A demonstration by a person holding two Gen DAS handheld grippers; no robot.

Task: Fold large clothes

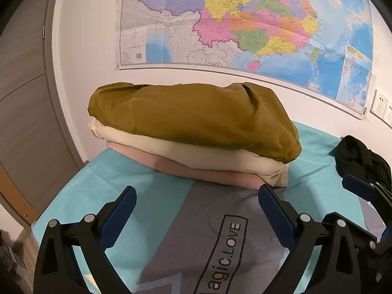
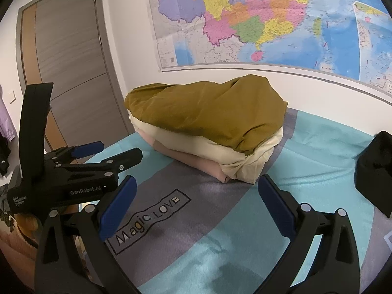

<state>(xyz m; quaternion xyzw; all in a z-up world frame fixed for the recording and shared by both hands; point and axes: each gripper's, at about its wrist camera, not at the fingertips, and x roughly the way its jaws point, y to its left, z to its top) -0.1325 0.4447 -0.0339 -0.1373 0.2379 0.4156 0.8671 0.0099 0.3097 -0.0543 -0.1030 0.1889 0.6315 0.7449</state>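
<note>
A stack of three folded garments lies at the far side of the bed: a mustard one (image 1: 196,117) (image 2: 210,112) on top, a cream one (image 1: 196,152) (image 2: 245,161) under it, a pink one (image 1: 196,169) (image 2: 196,161) at the bottom. A crumpled black garment (image 1: 362,159) (image 2: 374,166) lies at the right. My left gripper (image 1: 197,198) is open and empty, just short of the stack; it also shows in the right wrist view (image 2: 117,150). My right gripper (image 2: 196,191) is open and empty in front of the stack, and shows at the right edge of the left wrist view (image 1: 360,186).
The bed has a teal and grey cover (image 1: 171,215) (image 2: 220,220) printed "Magic.LOVE". A wall with a large map (image 1: 245,24) (image 2: 269,19) stands behind the stack. A grey door (image 2: 71,61) is at the left, wall sockets (image 1: 382,107) at the right.
</note>
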